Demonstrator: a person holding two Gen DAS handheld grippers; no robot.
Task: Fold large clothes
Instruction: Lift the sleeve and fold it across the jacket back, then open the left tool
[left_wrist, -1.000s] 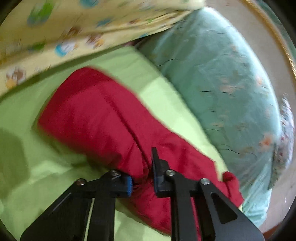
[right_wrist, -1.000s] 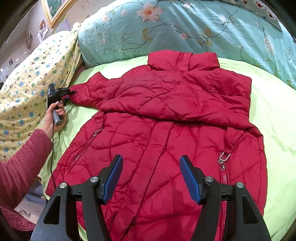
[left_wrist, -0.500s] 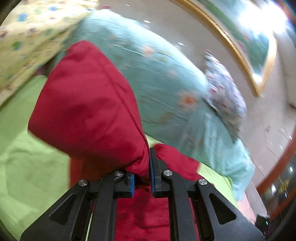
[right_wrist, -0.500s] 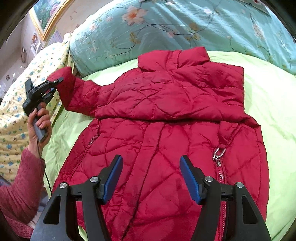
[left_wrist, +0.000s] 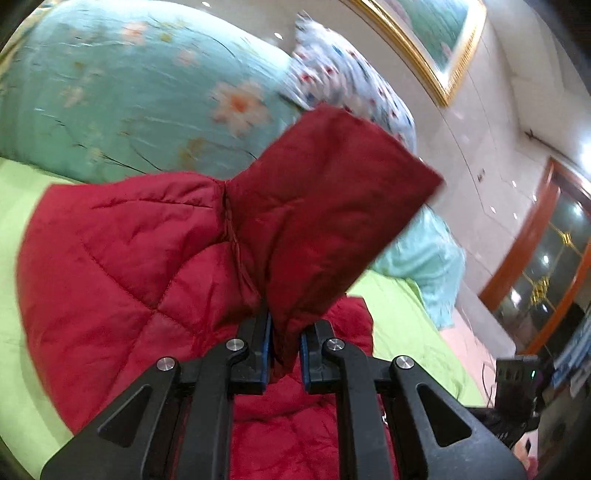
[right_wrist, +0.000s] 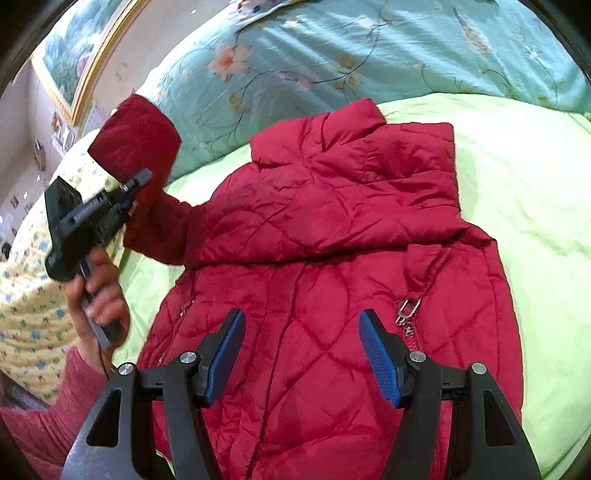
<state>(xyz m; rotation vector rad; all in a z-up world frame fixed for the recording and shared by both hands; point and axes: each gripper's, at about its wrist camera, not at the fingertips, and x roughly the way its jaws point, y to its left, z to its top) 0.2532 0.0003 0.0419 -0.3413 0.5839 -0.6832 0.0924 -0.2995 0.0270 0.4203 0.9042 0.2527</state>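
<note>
Red quilted puffer jacket (right_wrist: 332, 266) spread on lime-green bedsheet (right_wrist: 524, 177).
Left gripper (left_wrist: 285, 350) clamped on lifted sleeve cuff (left_wrist: 325, 206); right gripper (right_wrist: 301, 354) hovers above jacket body, jaws apart, empty.

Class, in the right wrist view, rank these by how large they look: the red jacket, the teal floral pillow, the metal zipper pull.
1. red jacket
2. teal floral pillow, partly cut off by the frame, so its rank against the jacket is unsure
3. metal zipper pull, clearly smallest
</note>
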